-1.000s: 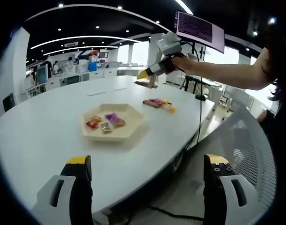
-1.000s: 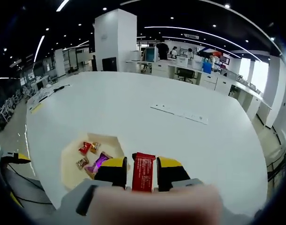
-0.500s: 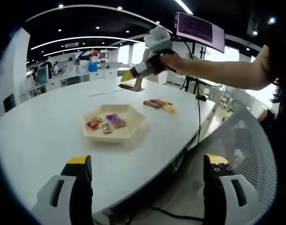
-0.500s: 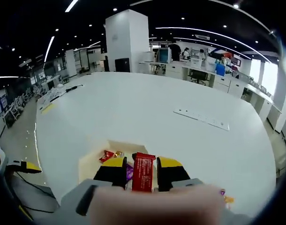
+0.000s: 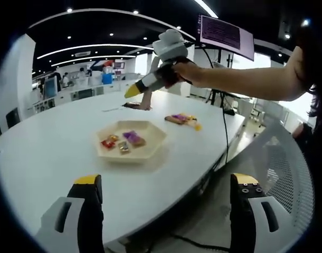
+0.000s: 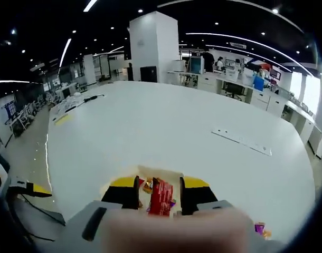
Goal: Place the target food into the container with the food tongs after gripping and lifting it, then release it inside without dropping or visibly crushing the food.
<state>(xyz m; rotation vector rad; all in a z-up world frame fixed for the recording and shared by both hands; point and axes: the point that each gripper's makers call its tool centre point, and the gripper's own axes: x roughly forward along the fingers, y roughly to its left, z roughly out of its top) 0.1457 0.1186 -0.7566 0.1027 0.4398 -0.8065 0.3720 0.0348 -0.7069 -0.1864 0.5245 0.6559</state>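
A pale hexagonal tray [image 5: 150,147] sits on the white table and holds a red candy [image 5: 107,141], a purple one [image 5: 132,137] and a small brown one. My right gripper [image 5: 132,91], held by a person's hand, hovers above the tray's far side, shut on a red packet [image 5: 134,105]. In the right gripper view the red packet [image 6: 161,196] hangs slightly tilted between the yellow-tipped jaws of the right gripper [image 6: 160,184], with the tray [image 6: 150,173] just below. My left gripper [image 5: 166,180] stands wide open near the table's front edge, with nothing in it.
A few loose wrapped candies [image 5: 179,118] lie on the table to the right of the tray; one candy [image 6: 260,227] shows low right. A mesh chair [image 5: 277,158] stands beside the table edge, with a cable running down. Desks and a monitor fill the background.
The right gripper has carried the red packet leftward in the left gripper view, to above the tray. The packet now tilts slightly. The left gripper has stayed still.
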